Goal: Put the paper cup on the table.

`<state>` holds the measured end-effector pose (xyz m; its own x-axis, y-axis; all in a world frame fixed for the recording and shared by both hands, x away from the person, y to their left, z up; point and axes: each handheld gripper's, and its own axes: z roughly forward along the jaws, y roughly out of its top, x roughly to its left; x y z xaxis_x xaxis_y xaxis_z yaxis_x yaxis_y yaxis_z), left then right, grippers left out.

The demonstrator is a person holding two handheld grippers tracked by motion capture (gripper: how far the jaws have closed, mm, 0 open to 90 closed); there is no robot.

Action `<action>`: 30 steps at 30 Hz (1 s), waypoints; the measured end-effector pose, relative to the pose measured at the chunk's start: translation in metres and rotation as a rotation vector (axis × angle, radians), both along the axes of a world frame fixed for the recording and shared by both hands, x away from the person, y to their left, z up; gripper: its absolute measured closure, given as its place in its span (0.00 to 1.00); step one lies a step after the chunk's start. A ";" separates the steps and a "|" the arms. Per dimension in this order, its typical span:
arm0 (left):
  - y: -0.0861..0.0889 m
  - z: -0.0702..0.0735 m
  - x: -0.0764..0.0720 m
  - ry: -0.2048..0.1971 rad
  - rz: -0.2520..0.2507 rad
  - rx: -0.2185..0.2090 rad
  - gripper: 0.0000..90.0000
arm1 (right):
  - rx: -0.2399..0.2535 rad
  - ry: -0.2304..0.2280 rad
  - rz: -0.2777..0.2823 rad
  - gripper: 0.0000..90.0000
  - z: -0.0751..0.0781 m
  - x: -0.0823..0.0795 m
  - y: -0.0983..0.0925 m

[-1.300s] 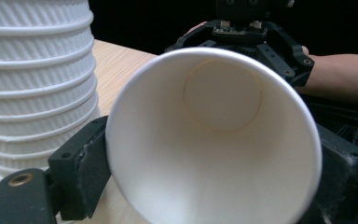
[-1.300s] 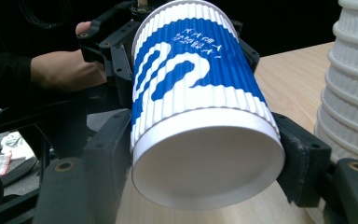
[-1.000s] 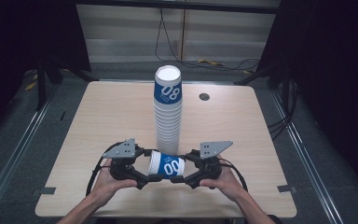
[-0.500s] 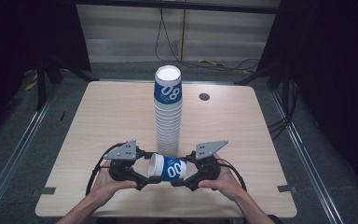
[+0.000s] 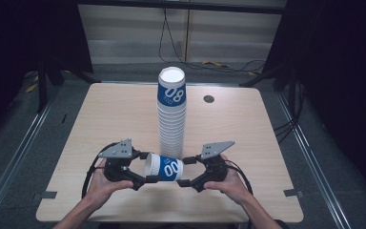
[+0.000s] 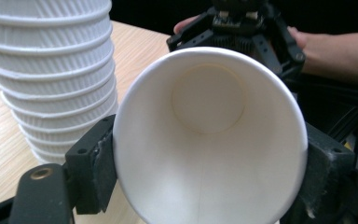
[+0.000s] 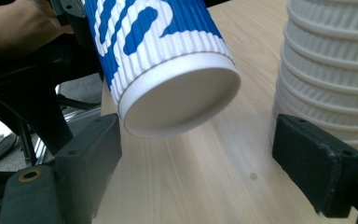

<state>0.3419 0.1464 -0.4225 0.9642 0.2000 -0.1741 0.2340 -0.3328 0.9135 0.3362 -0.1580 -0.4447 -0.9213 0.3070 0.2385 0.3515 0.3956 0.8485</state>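
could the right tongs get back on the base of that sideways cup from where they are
Probably yes. The right tongs stand open, having just been opening, and the cup's base lies just ahead of the jaws with nothing between. The left tongs clamp its rim.

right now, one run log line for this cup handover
left gripper: shut on cup rim | right gripper: jaws just opened, off cup base | cup: on its side, before stack

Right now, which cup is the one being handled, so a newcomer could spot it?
On the wooden table, look in front of the tall cup stack, near the person's edge. The single cup lies sideways, rim clamped in the left gripper. Unlike its upright stacked neighbours, it is alone and tipped over.
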 end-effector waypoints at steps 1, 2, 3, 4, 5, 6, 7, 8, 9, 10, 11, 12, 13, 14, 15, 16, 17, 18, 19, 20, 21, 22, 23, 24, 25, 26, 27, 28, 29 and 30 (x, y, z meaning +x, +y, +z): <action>0.001 0.000 0.002 0.002 0.004 -0.001 0.23 | -0.008 0.002 -0.005 0.18 0.000 0.000 -0.001; 0.002 0.001 0.003 0.004 0.013 -0.002 0.23 | -0.018 0.009 -0.006 0.18 0.000 0.001 -0.001; 0.004 0.002 0.004 0.010 0.018 -0.007 0.23 | -0.025 0.014 -0.006 0.18 0.000 0.001 -0.002; 0.005 0.003 0.005 0.005 0.019 -0.002 0.23 | -0.028 0.017 -0.008 0.18 0.000 0.002 -0.003; 0.006 0.004 0.006 -0.006 0.025 0.001 0.22 | -0.030 0.019 -0.014 0.18 -0.001 0.002 -0.004; 0.008 0.006 0.006 -0.009 0.032 0.005 0.22 | -0.036 0.024 -0.022 0.18 -0.001 0.003 -0.006; 0.008 0.006 0.006 -0.009 0.032 0.005 0.22 | -0.043 0.022 -0.031 0.19 -0.001 0.003 -0.007; 0.012 0.008 0.006 -0.018 0.042 0.017 0.22 | -0.036 0.026 -0.037 0.21 -0.001 0.004 -0.009; 0.014 0.010 0.006 -0.023 0.045 0.026 0.22 | -0.039 0.027 -0.039 0.22 0.000 0.004 -0.010; 0.016 0.011 0.006 -0.033 0.052 0.036 0.22 | -0.045 0.026 -0.038 0.23 0.000 0.004 -0.012; 0.017 0.013 0.007 -0.042 0.053 0.051 0.22 | -0.043 0.026 -0.044 0.23 0.001 0.003 -0.013; 0.019 0.016 0.006 -0.052 0.056 0.062 0.22 | -0.037 0.025 -0.049 0.23 0.002 0.003 -0.014; 0.020 0.018 0.006 -0.060 0.055 0.067 0.22 | -0.037 0.023 -0.052 0.23 0.004 0.003 -0.015; 0.021 0.019 0.006 -0.053 0.052 0.059 0.22 | -0.036 0.017 -0.059 0.23 0.005 0.002 -0.017; 0.021 0.019 0.006 -0.053 0.052 0.059 0.22 | -0.039 0.014 -0.068 0.23 0.007 0.001 -0.018; 0.023 0.020 0.006 -0.045 0.050 0.057 0.22 | -0.043 0.006 -0.077 0.23 0.008 0.001 -0.020; 0.024 0.020 0.007 -0.034 0.057 0.070 0.22 | -0.042 0.003 -0.090 0.24 0.008 0.000 -0.022; 0.024 0.020 0.008 -0.031 0.059 0.078 0.22 | -0.035 0.003 -0.108 0.25 0.007 0.000 -0.025; 0.025 0.020 0.008 -0.024 0.065 0.089 0.22 | -0.036 0.003 -0.130 0.25 0.005 -0.001 -0.027; 0.026 0.020 0.009 -0.016 0.076 0.100 0.22 | -0.044 0.003 -0.143 0.24 0.004 -0.001 -0.029; 0.028 0.021 0.009 -0.013 0.081 0.108 0.22 | -0.056 -0.002 -0.152 0.25 0.002 -0.002 -0.030; 0.028 0.021 0.009 -0.013 0.081 0.108 0.21 | -0.059 -0.004 -0.164 0.25 0.001 -0.002 -0.032; 0.031 0.020 0.011 -0.002 0.086 0.114 0.21 | -0.058 -0.011 -0.175 0.24 0.001 -0.002 -0.034; 0.032 0.020 0.012 0.002 0.089 0.124 0.21 | -0.064 -0.017 -0.183 0.23 0.001 -0.002 -0.034; 0.034 0.020 0.013 0.006 0.094 0.126 0.21 | -0.068 -0.021 -0.195 0.22 0.001 -0.001 -0.035; 0.035 0.020 0.013 0.011 0.096 0.128 0.21 | -0.070 -0.022 -0.206 0.22 0.001 -0.001 -0.036; 0.037 0.019 0.014 0.014 0.102 0.130 0.21 | -0.074 -0.023 -0.213 0.21 0.001 -0.001 -0.036; 0.038 0.019 0.014 0.017 0.105 0.131 0.21 | -0.082 -0.025 -0.218 0.21 0.000 -0.001 -0.036; 0.039 0.018 0.013 0.016 0.110 0.140 0.22 | -0.088 -0.028 -0.225 0.21 0.000 0.000 -0.036; 0.040 0.018 0.013 0.014 0.117 0.150 0.22 | -0.083 -0.025 -0.234 0.20 0.000 -0.001 -0.037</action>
<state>0.3546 0.1865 -0.4040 0.9306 0.3352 -0.1471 0.2914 -0.4351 0.8519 0.3356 -0.1951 -0.4449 -0.8283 0.5301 0.1814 0.4208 0.3750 0.8260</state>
